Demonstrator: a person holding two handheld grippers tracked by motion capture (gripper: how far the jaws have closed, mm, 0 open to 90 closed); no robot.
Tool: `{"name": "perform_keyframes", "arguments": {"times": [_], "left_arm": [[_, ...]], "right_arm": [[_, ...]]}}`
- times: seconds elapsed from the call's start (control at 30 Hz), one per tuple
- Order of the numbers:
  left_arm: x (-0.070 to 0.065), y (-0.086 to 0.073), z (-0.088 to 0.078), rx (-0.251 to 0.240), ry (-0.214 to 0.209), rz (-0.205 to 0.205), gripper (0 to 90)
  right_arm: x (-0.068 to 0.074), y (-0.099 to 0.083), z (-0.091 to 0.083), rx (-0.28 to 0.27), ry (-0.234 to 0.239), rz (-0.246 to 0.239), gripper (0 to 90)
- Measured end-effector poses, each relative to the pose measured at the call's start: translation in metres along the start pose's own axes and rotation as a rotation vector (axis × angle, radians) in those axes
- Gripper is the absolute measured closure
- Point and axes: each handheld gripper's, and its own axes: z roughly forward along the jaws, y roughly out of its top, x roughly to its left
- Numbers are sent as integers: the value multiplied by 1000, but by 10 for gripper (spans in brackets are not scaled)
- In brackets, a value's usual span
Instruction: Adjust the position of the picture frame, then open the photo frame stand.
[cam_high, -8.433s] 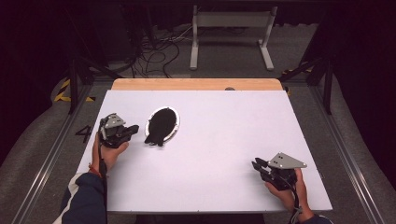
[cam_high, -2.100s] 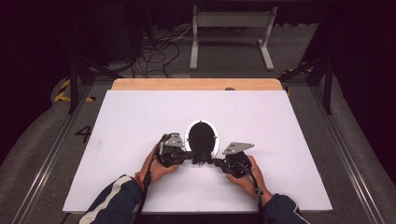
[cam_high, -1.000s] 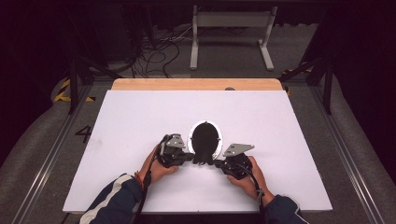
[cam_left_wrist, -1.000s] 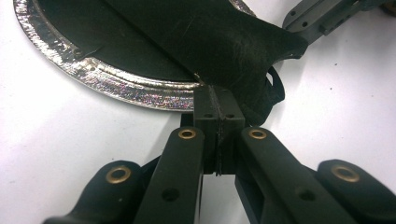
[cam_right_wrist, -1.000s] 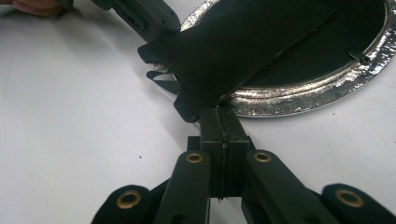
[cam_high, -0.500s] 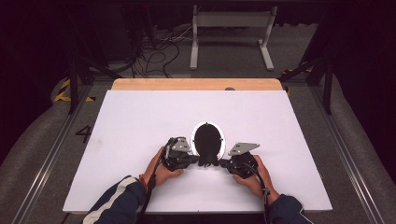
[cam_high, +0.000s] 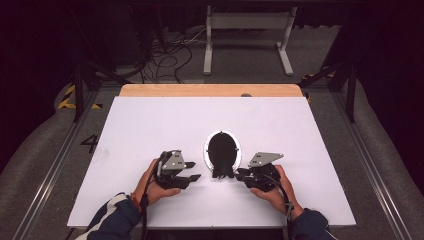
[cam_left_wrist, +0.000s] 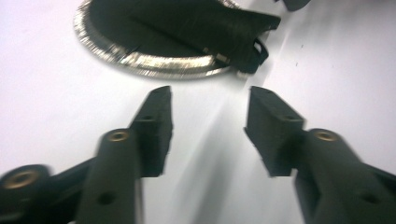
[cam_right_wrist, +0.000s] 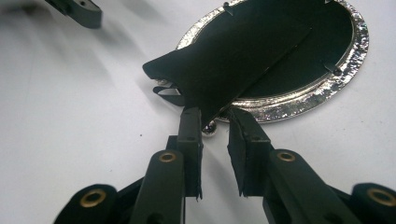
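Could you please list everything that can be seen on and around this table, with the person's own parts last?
Oval frame: one, silver rim with a black back, lying flat at the table's near middle.
Black stand flap: one, black, on the frame's back, its narrow end over the near rim.
Table: one, white top with a wooden strip along the far edge.
Metal stand: one, pale grey, on the floor beyond the table.
Cables: several, black, on the floor at far left.
Left gripper: one, black, left of the frame, jaws apart, just opening, nothing between.
Right gripper: one, black, tips at the flap's corner, jaws just opening.
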Motion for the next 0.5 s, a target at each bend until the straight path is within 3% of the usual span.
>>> {"name": "perform_keyframes", "arguments": {"times": [0.17,0.2,0.5], "left_arm": [[2,-14,-16,-1,45,-20,332],[3,-22,-23,-2,77,-34,297],[7,-49,-40,26,108,-78,191]], "right_arm": [[2,-1,0,15,1,-2,701],[3,-1,1,25,-5,-6,667],[6,0,8,65,-13,-31,605]]}}
